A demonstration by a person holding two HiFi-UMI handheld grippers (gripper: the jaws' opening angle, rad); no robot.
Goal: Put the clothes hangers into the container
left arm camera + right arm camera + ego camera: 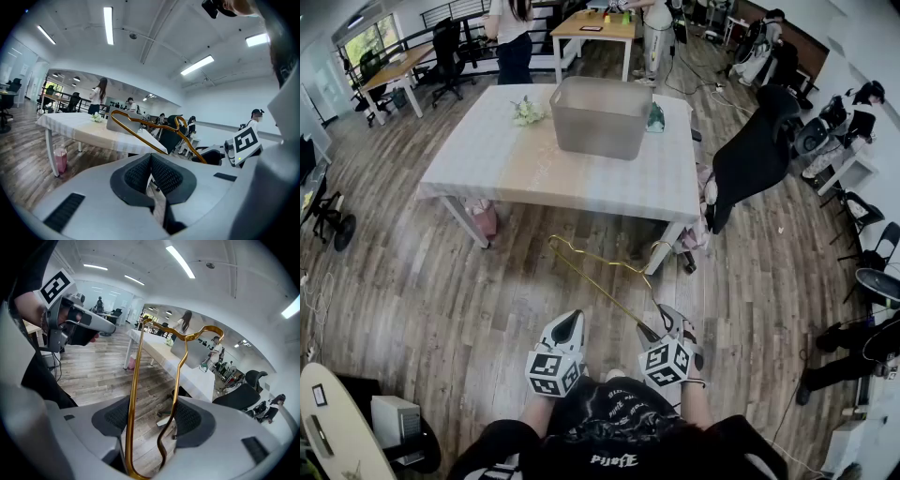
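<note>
Only the head view showed the whole layout: the grey container (602,117) stood on the far part of the white-clothed table (534,173), at 12 o'clock from the person and well apart from both grippers. The clothes hanger (600,285) was in the air over the wooden floor (441,300), not yet in the container. From the right gripper (664,325) it reached toward 11 o'clock, with its hook near the table's edge.

The gripper views gave what the head view could not, the jaws from close. In the right gripper view the jaws stood partly apart and pinched one narrow end of the hanger. One wire lay along the left pad (112,416), and the other, a wavy one, lay against the right pad. In the left gripper view the left gripper (151,164) had its fingertips pressed together with nothing between them (the hanger passed only in the background, at 12 o'clock).

The hanger was thin gold-coloured wire, shiny, with curved shoulders and a small hook.
</note>
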